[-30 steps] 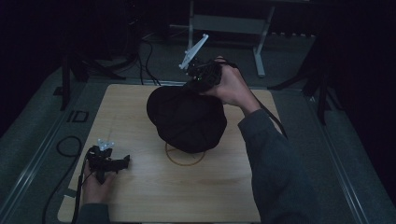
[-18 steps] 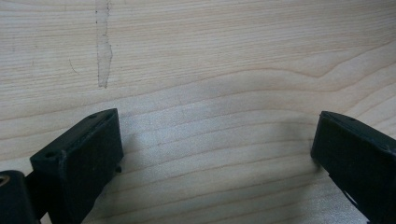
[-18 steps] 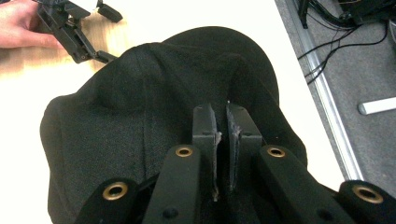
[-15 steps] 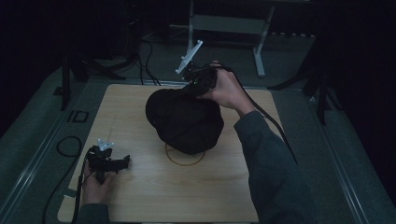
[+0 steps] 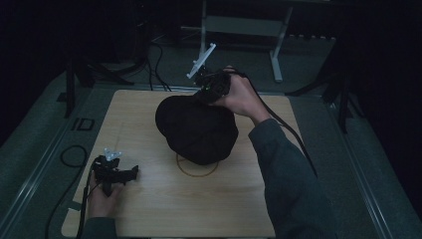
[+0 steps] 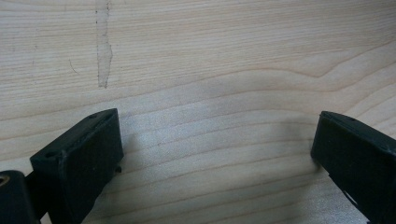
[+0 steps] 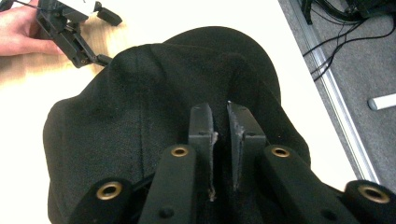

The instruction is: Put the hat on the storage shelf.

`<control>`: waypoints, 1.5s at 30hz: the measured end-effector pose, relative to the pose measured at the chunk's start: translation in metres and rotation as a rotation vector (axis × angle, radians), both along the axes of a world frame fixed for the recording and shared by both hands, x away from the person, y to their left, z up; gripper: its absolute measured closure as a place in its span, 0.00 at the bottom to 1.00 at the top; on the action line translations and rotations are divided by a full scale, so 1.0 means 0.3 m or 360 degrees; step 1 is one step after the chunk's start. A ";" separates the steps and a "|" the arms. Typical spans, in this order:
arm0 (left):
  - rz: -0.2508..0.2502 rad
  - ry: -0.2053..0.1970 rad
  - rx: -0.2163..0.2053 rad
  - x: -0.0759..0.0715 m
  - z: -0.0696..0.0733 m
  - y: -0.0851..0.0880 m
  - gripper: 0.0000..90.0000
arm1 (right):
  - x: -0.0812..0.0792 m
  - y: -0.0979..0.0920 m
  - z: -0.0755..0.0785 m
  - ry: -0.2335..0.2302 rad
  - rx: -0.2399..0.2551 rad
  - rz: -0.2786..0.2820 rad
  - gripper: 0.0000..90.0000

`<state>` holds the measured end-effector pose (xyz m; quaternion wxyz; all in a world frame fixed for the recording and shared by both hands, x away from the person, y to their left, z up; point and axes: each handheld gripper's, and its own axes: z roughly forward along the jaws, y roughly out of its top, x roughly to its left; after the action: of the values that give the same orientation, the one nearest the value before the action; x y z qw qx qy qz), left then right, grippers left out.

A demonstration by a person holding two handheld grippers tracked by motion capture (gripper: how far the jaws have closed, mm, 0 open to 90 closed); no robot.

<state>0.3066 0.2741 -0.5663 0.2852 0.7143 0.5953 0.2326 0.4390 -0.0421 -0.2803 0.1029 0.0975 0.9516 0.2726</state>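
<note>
Hat [image 5: 196, 129] hangs pinched at its far edge by the right gripper [image 5: 211, 87]; lift slowly, keeping the pinch firm. Left gripper [image 5: 117, 174] rests on the table [image 5: 164, 209], jaws apart, empty.

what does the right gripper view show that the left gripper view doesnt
Right gripper view alone: the right tongs nearly closed on a fold of the black cloth, the other hand holding its tongs farther off, and cables on the grey floor. Left gripper view alone: the left tongs wide open with nothing between them, and a pale streak in the wood. Both share the light wooden table.
</note>
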 end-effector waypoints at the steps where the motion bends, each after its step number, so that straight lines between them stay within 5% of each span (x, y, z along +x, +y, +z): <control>1: -0.0001 0.0000 0.0000 0.000 0.000 0.000 0.02 | -0.001 0.002 -0.001 0.0000 -0.0002 0.0004 0.85; 15: -0.0001 0.0000 0.0001 0.000 0.000 0.000 0.02 | -0.002 0.006 -0.005 -0.0017 0.0010 -0.0031 0.64; 25: 0.0000 -0.0001 0.0000 0.000 0.000 0.000 0.02 | -0.013 -0.008 0.019 0.0027 0.0087 -0.0035 0.51; 32: 0.0000 -0.0004 0.0001 0.000 -0.001 0.000 0.02 | -0.037 -0.024 0.032 -0.0095 0.0120 -0.0059 0.39; 45: 0.0000 -0.0003 0.0002 0.000 0.000 0.000 0.02 | -0.038 -0.118 0.025 -0.0083 0.0188 -0.0127 0.36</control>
<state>0.3067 0.2742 -0.5664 0.2853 0.7143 0.5948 0.2335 0.4277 -0.0776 -0.2729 0.1325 0.1341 0.9263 0.3264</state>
